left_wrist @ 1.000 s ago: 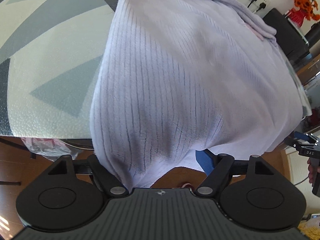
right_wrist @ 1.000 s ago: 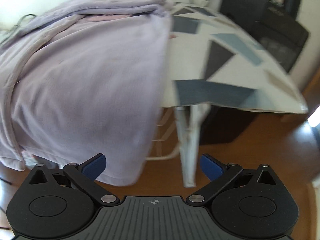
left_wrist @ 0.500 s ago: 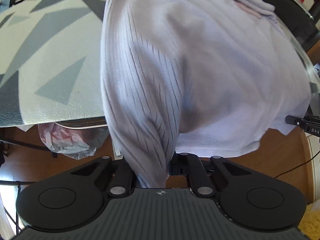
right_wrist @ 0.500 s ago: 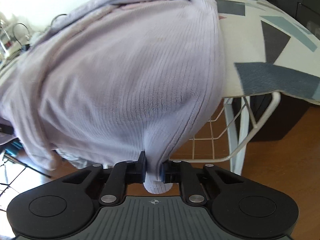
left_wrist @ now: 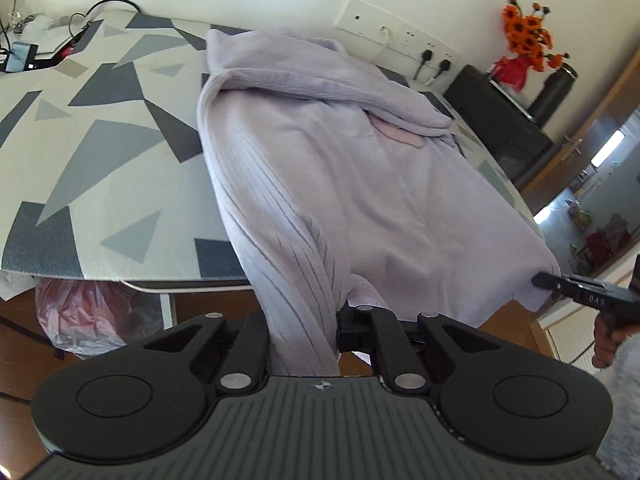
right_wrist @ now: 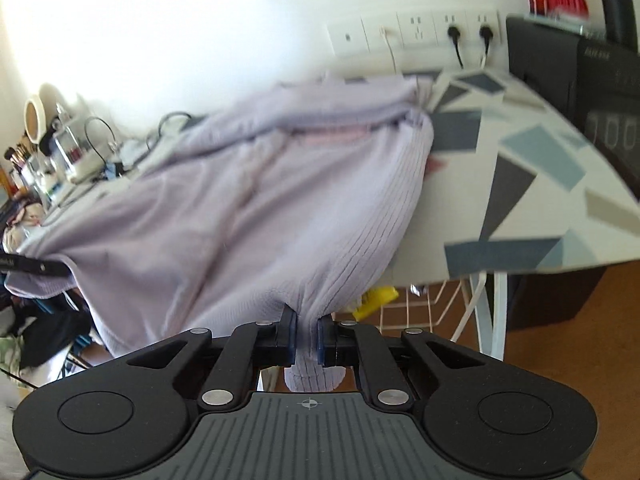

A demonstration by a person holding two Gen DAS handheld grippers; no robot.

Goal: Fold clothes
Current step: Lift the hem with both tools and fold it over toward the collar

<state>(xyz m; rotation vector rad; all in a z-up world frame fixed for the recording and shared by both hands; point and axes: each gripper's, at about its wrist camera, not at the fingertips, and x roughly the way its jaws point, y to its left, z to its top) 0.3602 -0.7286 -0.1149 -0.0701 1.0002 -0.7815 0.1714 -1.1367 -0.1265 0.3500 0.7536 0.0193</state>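
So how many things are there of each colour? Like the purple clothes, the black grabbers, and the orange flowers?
Purple: 1, the sweater, hanging partly off the patterned table
Black: 2, the left gripper and the right gripper, each shut on the sweater's hem
Orange: 1, the bunch of flowers
Total: 4

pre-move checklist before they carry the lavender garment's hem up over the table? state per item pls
1. Left gripper shut on the lavender garment: ok, ribbed hem corner bunched between the jaws.
2. Right gripper shut on the garment: ok, hem pinched between the blue pads, a bit poking out behind.
3. Hem stretched between the two grippers: ok, though it sags a little in the middle.
4. Upper part of the garment lying on the patterned table: ok, folded sleeves on top.
5. Table beyond the garment free of objects for the fold: cannot tell, hidden behind the cloth.
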